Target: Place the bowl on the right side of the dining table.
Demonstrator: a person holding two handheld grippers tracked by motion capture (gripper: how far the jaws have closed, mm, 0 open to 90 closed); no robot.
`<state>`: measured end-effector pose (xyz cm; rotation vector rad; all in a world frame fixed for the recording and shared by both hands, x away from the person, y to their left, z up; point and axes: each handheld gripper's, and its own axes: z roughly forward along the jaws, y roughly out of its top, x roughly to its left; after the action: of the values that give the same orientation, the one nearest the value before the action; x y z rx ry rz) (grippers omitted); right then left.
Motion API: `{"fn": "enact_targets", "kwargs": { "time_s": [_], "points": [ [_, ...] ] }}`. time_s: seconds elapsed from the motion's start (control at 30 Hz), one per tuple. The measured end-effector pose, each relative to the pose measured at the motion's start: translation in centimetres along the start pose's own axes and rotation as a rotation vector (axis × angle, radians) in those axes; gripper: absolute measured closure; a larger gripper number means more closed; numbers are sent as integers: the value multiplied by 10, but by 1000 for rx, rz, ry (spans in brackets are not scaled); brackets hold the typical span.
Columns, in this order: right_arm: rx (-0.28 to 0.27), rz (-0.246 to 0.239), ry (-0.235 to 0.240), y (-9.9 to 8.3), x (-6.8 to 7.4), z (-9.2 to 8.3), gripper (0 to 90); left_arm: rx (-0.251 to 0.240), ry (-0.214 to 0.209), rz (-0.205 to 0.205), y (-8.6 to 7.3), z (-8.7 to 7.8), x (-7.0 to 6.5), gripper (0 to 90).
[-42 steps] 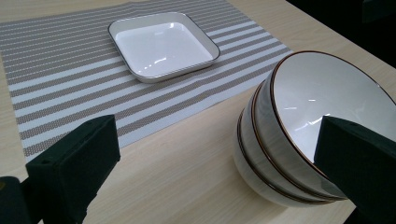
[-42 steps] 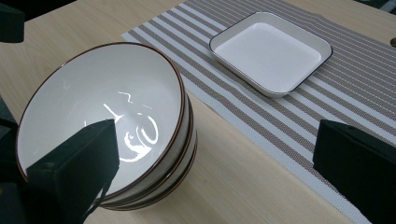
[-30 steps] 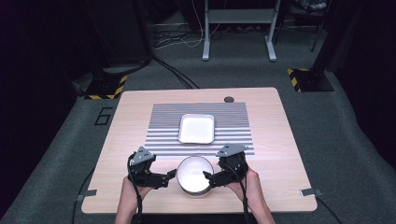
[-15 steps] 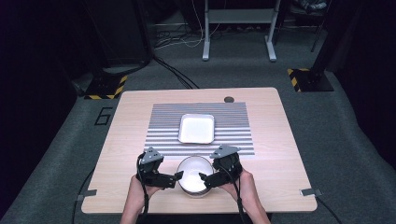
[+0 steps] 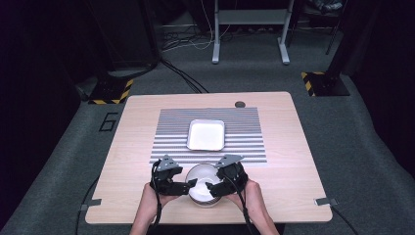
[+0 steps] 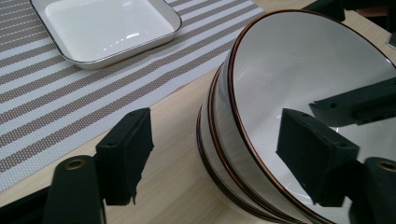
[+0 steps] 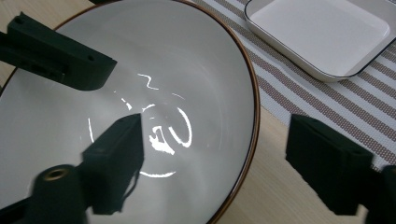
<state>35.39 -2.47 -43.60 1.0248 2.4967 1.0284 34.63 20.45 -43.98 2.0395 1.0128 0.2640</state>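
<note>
Two grippers, one in each hand, and I have them at the near edge of the table (image 5: 293,147), either side of the bowls. Left gripper (image 5: 192,185) straddles the left rim, right gripper (image 5: 211,188) the right rim. Both sets of jaws have just been closing, yet they stand apart: each has one pad inside the top bowl (image 6: 299,79) and one outside, the rim between them, nothing pressed that I can see.

Counting bowls: in the left gripper view I make out three brown rims nested one in another, so three stacked, though the lowest is partly hidden. They are round, glossy white inside with a thin brown edge, and the inner wall mirrors light in streaks in the right gripper view (image 7: 154,93).

One tray (image 5: 206,134), squarish with rounded corners, white and smooth with a dark rim line, sits farther out on the mat. One mat (image 5: 244,132), woven, striped grey and white, lies flat. The bowls stand on bare pale wood just beside its near edge. Pads are black, blocky, matte.
</note>
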Motion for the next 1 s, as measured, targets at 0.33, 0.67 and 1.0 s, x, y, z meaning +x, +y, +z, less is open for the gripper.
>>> {"fn": "enact_targets", "kwargs": {
  "time_s": [0.33, 0.67, 1.0],
  "points": [
    [32, 13, -6, -2, 1, 9, 459, 20, -25, 9, -2, 7, -3, 567],
    [6, -4, -73, -1, 2, 6, 660, 17, 86, 96, 1, 8, -17, 688],
    [-56, -88, -152, 1, 7, 0, 788, -11, 199, 176, -2, 12, -30, 746]
  ]
}}
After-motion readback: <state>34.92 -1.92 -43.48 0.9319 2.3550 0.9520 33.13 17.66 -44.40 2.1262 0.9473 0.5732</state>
